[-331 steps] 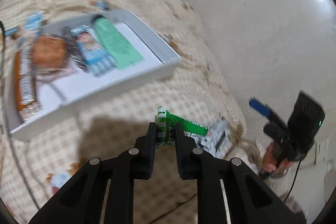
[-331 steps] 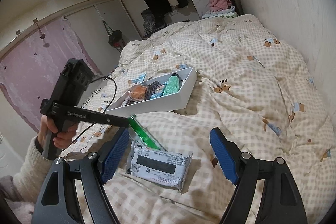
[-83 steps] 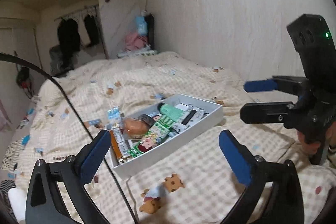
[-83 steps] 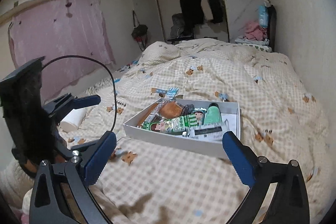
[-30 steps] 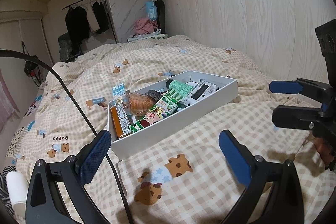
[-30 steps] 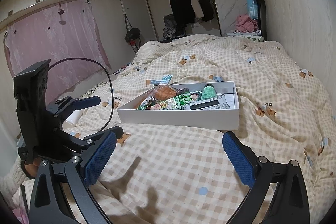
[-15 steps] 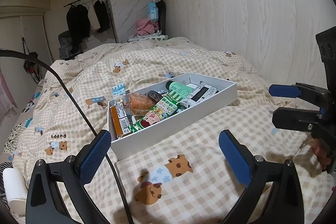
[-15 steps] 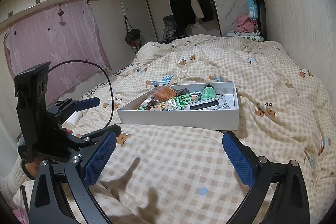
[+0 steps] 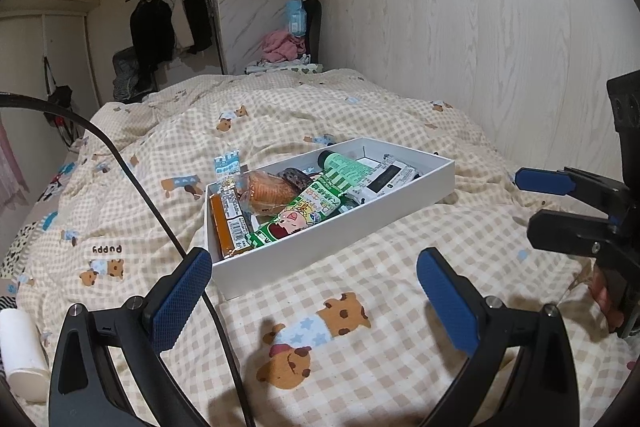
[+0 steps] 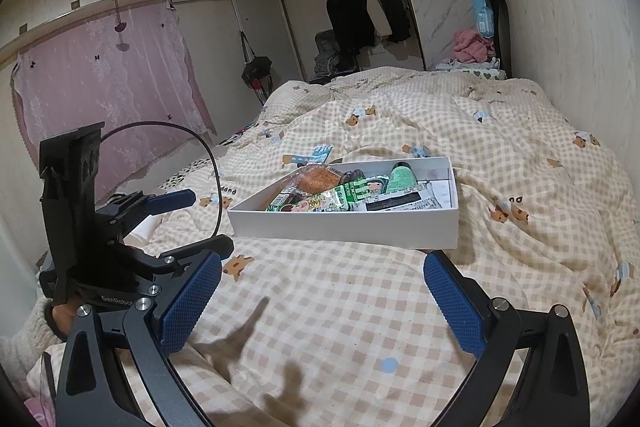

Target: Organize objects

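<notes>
A shallow white cardboard box (image 9: 344,231) sits on a bed covered by a beige checked quilt with bear prints (image 9: 320,327), so packets can be gathered in one place. Inside lie a green cartoon-printed snack packet (image 9: 298,215), an orange wrapped bun (image 9: 266,191) and a black-and-white sachet (image 9: 386,177). The left tool (image 9: 312,291) and right tool (image 10: 320,291) hover near the box, both spread wide and empty, likely finished sorting.
</notes>
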Available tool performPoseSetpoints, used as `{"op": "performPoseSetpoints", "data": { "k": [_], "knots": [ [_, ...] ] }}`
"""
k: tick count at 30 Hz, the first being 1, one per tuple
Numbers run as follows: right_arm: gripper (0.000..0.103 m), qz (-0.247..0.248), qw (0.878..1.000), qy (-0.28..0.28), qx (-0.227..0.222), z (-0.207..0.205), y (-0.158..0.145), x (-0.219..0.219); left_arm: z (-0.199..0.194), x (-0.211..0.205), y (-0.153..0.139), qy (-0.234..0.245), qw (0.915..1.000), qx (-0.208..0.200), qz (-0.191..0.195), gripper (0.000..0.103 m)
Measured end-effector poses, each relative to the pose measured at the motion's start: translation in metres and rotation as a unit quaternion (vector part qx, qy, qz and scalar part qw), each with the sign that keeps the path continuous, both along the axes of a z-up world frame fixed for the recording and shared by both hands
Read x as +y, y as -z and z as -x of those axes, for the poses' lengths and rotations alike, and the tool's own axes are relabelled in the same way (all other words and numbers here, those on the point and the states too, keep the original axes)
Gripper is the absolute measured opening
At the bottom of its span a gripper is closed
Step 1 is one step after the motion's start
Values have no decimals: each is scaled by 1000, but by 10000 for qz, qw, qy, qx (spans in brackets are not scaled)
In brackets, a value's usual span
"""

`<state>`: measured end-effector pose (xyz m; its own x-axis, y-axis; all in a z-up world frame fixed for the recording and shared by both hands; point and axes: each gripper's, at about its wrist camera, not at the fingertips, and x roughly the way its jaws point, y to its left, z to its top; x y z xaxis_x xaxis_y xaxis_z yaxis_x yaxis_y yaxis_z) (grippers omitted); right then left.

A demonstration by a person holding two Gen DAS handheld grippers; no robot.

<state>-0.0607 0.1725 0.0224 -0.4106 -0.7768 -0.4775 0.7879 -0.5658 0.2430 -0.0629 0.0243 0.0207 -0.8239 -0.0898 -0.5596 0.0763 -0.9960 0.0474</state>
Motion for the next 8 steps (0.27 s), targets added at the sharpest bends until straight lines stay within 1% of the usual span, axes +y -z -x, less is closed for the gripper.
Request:
{"op": "performPoseSetpoints", "data": {
  "k": [2, 6, 8],
  "knots": [
    [102, 10, 10000, 3, -16, 0, 0, 0, -3, -2, -2, -67, 9999, 78, -18, 102],
    [102, 9, 10000, -1, -22, 0, -1, 1, -20, -6, -11, -242, 9984, 507, -37, 102],
    [102, 0, 10000, 0, -34, 1, 0, 1, -25, -7, -14, -302, 9976, 626, -30, 102]
  ]
}}
